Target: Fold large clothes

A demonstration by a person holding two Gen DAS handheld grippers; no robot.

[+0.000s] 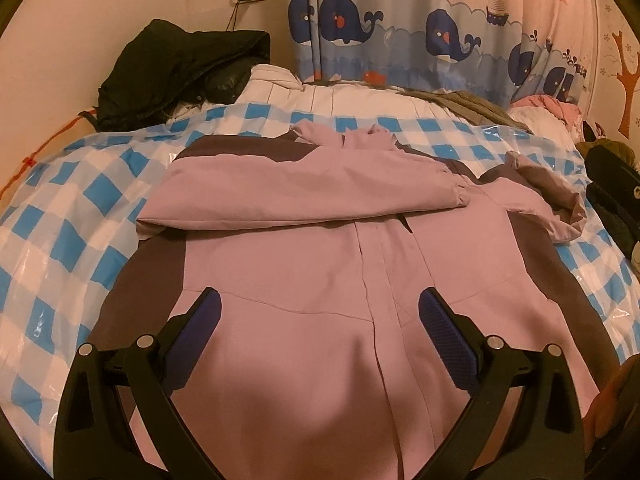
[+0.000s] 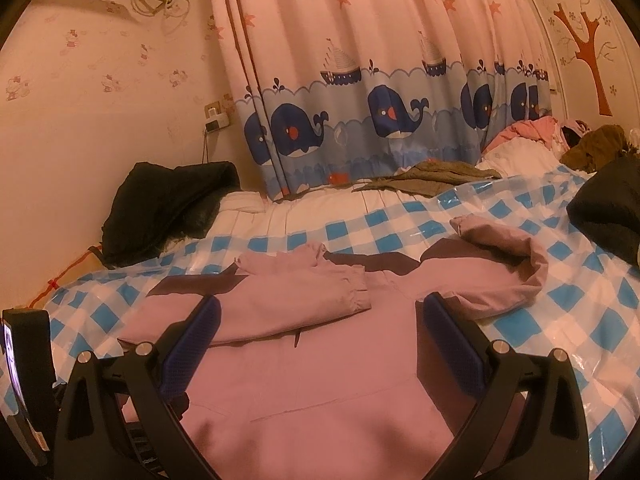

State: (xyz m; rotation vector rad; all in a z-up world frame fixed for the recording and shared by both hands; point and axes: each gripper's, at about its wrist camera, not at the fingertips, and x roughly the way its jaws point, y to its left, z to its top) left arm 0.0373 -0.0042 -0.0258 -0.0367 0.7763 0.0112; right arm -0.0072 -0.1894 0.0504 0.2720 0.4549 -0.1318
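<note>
A large pink jacket [image 1: 312, 264] with dark grey side panels lies flat, front up, on a blue-and-white checked sheet [image 1: 60, 240]. Its left sleeve [image 1: 304, 196] is folded across the chest. Its right sleeve [image 1: 560, 200] lies bunched out to the right. My left gripper [image 1: 320, 304] is open and empty, above the jacket's lower front by the zip. In the right wrist view the jacket [image 2: 320, 380] fills the foreground. My right gripper [image 2: 320, 316] is open and empty above the jacket's body, near the folded sleeve's cuff [image 2: 352, 292] and the loose sleeve [image 2: 508, 272].
A black coat [image 1: 176, 72] is piled at the back left against the wall. An olive garment [image 2: 432, 178] and pink clothes [image 2: 528, 130] lie at the back by the whale curtain [image 2: 360, 128]. A dark garment [image 2: 608, 216] sits at the right edge.
</note>
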